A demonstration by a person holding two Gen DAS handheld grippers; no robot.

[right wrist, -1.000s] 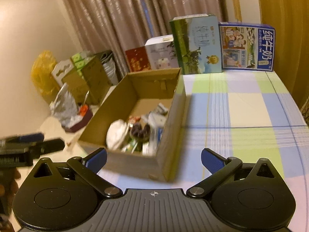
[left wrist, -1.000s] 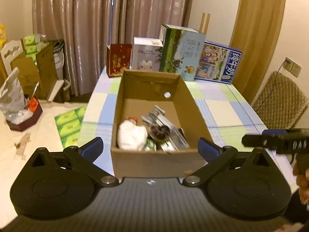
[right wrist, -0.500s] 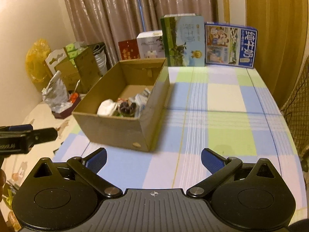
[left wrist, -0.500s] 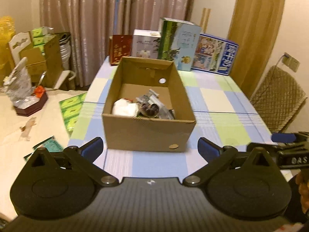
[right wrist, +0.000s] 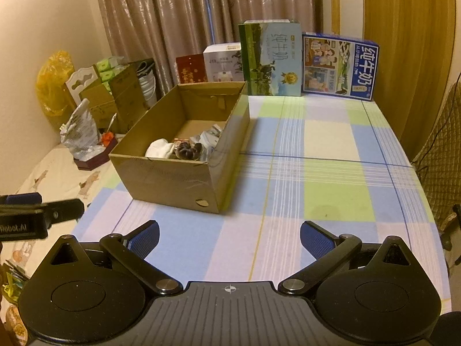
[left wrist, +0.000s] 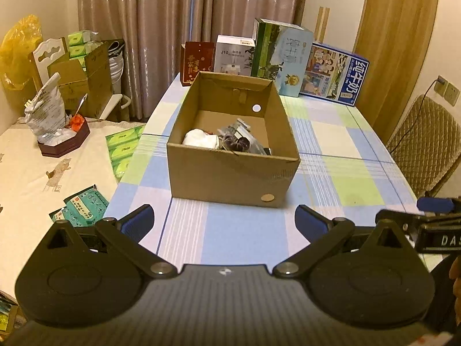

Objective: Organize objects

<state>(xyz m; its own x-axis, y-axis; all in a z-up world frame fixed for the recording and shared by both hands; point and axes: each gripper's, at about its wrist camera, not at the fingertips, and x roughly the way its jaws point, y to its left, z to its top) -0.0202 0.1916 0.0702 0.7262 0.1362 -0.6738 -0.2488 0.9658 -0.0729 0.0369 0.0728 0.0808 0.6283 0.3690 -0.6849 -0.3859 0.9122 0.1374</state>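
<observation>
Both my claws hang over the near end of the table [left wrist: 340, 178], short of the cardboard box [left wrist: 230, 178], the landmark here. Left claw [left wrist: 224, 225]: spread wide, nothing between the blue pads, box straight ahead of it. Right claw [right wrist: 229, 238]: also spread wide and empty, box ahead and to its left.

Box open-topped, standing flat on the checked cloth. Inside, toward its near wall: a white bundle [left wrist: 200, 141] at left, a dark fuzzy item [left wrist: 234, 144] just right of it, touching or nearly so; silvery packets [left wrist: 239, 128] behind those. Exact kind of packets I cannot tell.

Beyond the box's far wall, a row of upright cartons: red box [left wrist: 197, 63], white box [left wrist: 234, 57], tall green milk carton [left wrist: 281, 60], blue milk carton [left wrist: 334, 75] farthest right
</observation>
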